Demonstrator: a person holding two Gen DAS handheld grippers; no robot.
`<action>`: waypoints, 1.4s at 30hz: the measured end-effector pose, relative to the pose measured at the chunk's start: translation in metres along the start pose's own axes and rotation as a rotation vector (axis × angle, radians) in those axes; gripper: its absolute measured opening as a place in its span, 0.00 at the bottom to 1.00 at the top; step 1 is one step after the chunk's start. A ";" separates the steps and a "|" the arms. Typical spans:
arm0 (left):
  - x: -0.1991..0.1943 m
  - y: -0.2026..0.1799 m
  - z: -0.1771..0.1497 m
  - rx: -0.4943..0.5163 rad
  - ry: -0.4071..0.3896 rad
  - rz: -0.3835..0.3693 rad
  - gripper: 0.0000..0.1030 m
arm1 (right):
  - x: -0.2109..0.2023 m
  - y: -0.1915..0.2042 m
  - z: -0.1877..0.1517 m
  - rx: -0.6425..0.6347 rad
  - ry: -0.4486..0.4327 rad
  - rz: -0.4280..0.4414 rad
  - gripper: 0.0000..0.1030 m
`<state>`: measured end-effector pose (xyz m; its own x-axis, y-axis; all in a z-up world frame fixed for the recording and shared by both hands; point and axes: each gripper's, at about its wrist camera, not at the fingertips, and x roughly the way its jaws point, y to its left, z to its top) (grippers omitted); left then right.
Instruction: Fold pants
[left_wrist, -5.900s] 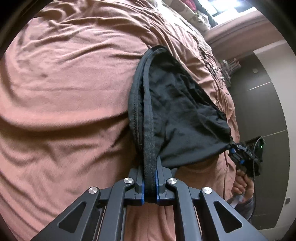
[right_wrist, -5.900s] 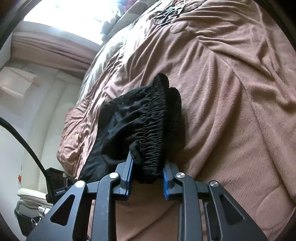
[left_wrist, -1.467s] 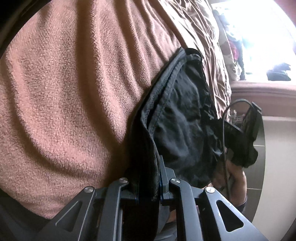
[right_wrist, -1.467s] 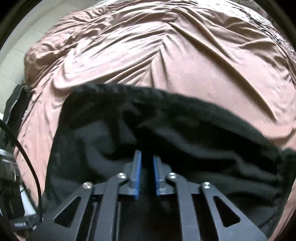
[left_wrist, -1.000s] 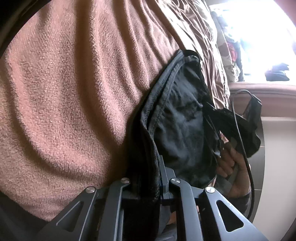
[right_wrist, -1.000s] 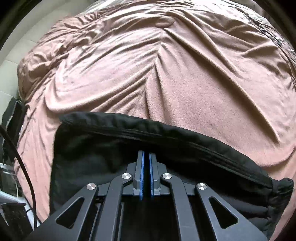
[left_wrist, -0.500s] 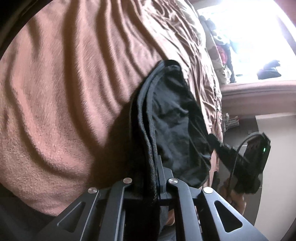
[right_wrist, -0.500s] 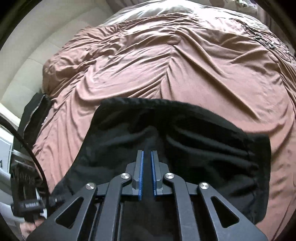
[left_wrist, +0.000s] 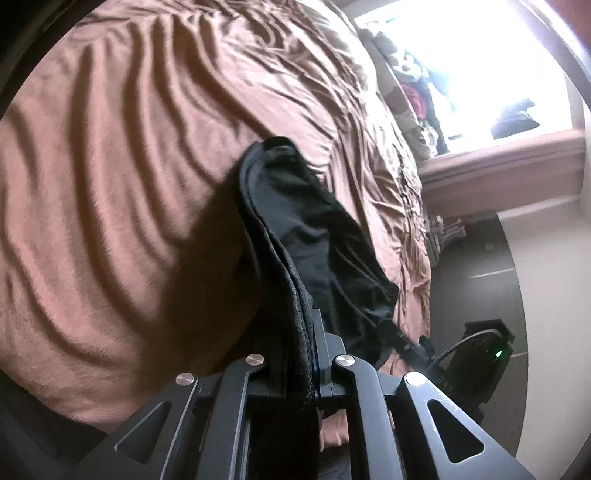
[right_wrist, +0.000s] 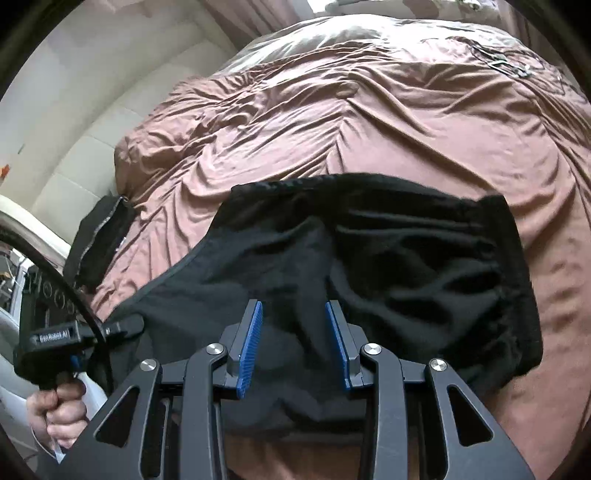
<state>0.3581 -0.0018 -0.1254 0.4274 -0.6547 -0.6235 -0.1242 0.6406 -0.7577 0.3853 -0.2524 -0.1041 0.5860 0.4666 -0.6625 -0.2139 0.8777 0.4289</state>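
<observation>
On brown bedspread (right_wrist: 369, 122) we find black pants (right_wrist: 369, 258) folded. Left gripper (left_wrist: 301, 354) clamps pants edge; right gripper (right_wrist: 293, 332) fingers spread wide, holding nothing.

Bed (right_wrist: 369, 122), covered by a rumpled pinkish-brown blanket (left_wrist: 122, 184) with deep creases running across the whole surface. Lying directly on the blanket: black pants (right_wrist: 369, 266), folded into a broad, roughly rectangular pad, just ahead of the right tool's fingers and reaching under them; a gathered band forms the pad's right-hand edge. A second dark cloth item (right_wrist: 101, 236) with a pale edge sits at the blanket's margin, ahead and to the left of the right tool, apart from the pants.
</observation>
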 end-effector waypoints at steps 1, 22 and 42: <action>0.000 -0.006 0.001 0.012 -0.001 -0.003 0.09 | 0.001 -0.001 -0.003 0.004 0.000 0.007 0.32; 0.033 -0.094 0.002 0.210 0.062 -0.020 0.09 | 0.017 -0.037 -0.062 0.167 0.080 0.144 0.27; 0.139 -0.171 -0.039 0.356 0.267 -0.002 0.09 | -0.087 -0.117 -0.101 0.336 -0.123 0.060 0.28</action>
<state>0.4039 -0.2175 -0.0901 0.1753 -0.7068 -0.6853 0.2122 0.7069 -0.6748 0.2803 -0.3851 -0.1586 0.6744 0.4818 -0.5594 0.0054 0.7545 0.6563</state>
